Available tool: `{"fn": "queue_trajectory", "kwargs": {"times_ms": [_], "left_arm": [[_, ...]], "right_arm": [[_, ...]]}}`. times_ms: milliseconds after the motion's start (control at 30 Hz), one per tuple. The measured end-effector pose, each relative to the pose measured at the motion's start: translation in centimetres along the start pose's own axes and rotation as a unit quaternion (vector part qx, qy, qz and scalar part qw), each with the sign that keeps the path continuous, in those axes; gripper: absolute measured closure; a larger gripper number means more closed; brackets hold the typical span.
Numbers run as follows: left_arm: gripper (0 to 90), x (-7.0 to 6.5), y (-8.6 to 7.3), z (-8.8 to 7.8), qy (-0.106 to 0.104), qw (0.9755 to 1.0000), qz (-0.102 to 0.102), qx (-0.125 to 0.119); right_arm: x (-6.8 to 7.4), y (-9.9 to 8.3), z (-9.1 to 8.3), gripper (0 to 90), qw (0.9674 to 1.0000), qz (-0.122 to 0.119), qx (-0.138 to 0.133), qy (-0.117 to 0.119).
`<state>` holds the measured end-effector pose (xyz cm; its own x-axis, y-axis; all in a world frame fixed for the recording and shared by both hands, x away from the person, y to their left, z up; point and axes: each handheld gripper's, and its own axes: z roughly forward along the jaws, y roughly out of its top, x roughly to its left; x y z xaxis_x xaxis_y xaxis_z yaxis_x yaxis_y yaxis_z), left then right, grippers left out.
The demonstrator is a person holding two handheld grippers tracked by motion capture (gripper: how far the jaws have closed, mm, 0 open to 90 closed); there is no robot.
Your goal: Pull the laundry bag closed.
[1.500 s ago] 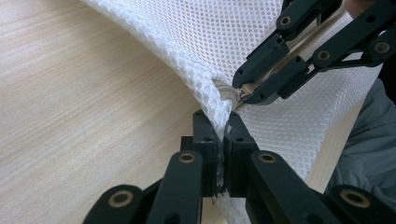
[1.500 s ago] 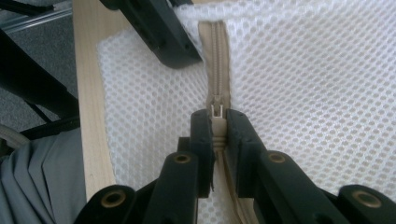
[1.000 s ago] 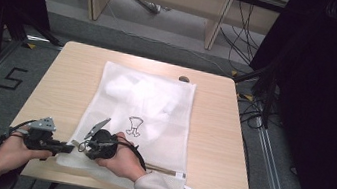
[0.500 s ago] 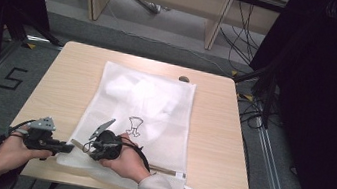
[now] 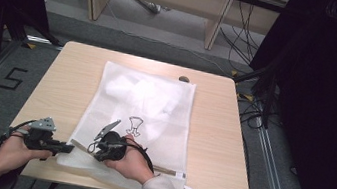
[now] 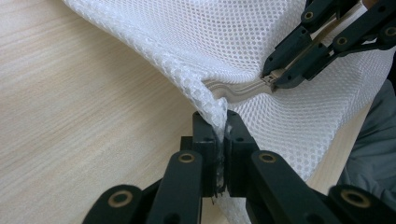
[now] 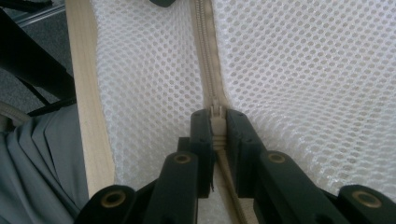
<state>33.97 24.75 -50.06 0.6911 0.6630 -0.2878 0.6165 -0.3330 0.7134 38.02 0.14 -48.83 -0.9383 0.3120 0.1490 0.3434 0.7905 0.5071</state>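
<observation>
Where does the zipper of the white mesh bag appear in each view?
High view: the zipper runs along the bag's near edge, by the right gripper.
Left gripper view: right of centre, pinched by the right gripper.
Right gripper view: centre, running top to bottom, clamped between this gripper's fingers.
Shared landmark: the white mesh bag on the wooden table.

One mesh bag (image 5: 154,107), one table (image 5: 73,75), two grippers: left gripper (image 5: 70,148), right gripper (image 5: 90,148).
</observation>
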Motion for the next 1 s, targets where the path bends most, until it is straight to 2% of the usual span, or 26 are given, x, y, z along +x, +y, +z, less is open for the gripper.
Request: {"fn": "queue_trajectory", "kwargs": {"times_ms": [33,133,233,267,333,400,433,533,600,633,667,733,800,867,933,967,1000], "left_arm": [[85.1,0.0,0.0,0.0,0.0,1.0,-0.001,0.0],[85.1,-0.1,0.0,0.0,0.007,1.0,-0.003,0.002],[85.1,0.0,0.0,0.0,0.002,1.0,0.001,0.004],[85.1,0.0,0.0,0.0,0.001,1.0,0.001,0.004],[85.1,0.0,0.0,0.0,0.002,1.0,-0.001,0.003],[85.1,-0.1,-0.1,0.1,0.008,1.0,-0.003,-0.005],[85.1,0.0,-0.1,0.1,0.002,1.0,-0.002,0.0],[85.1,0.0,0.0,0.0,0.004,1.0,0.002,0.006],[85.1,0.0,0.0,0.0,0.003,1.0,-0.001,0.003],[85.1,0.0,-0.1,0.1,0.009,1.0,0.001,0.0],[85.1,-0.1,-0.2,0.2,0.009,0.9999,-0.001,-0.008],[85.0,0.0,-0.1,0.1,0.004,1.0,0.0,0.004],[85.0,0.0,-0.1,0.2,0.008,0.9999,0.001,-0.006],[85.0,0.0,-0.1,0.2,0.009,0.9999,0.002,-0.005],[85.0,0.0,0.0,0.0,0.006,1.0,0.002,0.007],[85.0,0.0,-0.1,0.1,0.005,1.0,-0.001,0.001],[85.0,0.0,-0.1,0.0,0.008,0.9999,0.003,0.005]], "right_arm": [[-0.2,0.0,0.0,82.2,0.9999,-0.01,-0.003,0.001],[-0.2,-0.1,0.0,82.2,1.0,-0.009,0.001,-0.003],[-0.3,-0.2,-0.1,82.2,0.9999,-0.01,0.0,0.0],[-0.1,-0.2,-0.1,82.2,1.0,0.005,0.005,0.0],[-0.3,-0.3,-0.2,82.2,1.0,-0.009,0.0,0.002],[-0.3,-0.4,-0.3,82.2,1.0,-0.007,0.001,-0.004],[-0.4,-0.4,-0.4,82.2,1.0,-0.008,0.0,0.001],[-0.4,-0.5,-0.5,82.2,1.0,-0.01,0.0,-0.002],[-0.4,-0.7,-0.6,82.2,1.0,-0.004,0.001,-0.003],[-0.4,-0.7,-0.6,82.2,1.0,-0.002,0.002,-0.002],[-0.4,-0.7,-0.6,82.2,1.0,-0.007,-0.001,0.0],[-0.5,-0.8,-0.8,82.2,1.0,-0.004,0.001,-0.003],[-0.4,-0.9,-0.9,82.2,1.0,0.001,-0.001,-0.001],[-0.4,-0.9,-1.0,82.2,1.0,-0.003,0.0,-0.001],[-0.4,-0.9,-1.1,82.2,1.0,-0.004,0.0,-0.002],[-0.5,-0.9,-1.0,82.2,1.0,-0.009,0.0,-0.004],[-0.5,-0.9,-1.2,82.2,1.0,-0.004,0.001,-0.003]]}}
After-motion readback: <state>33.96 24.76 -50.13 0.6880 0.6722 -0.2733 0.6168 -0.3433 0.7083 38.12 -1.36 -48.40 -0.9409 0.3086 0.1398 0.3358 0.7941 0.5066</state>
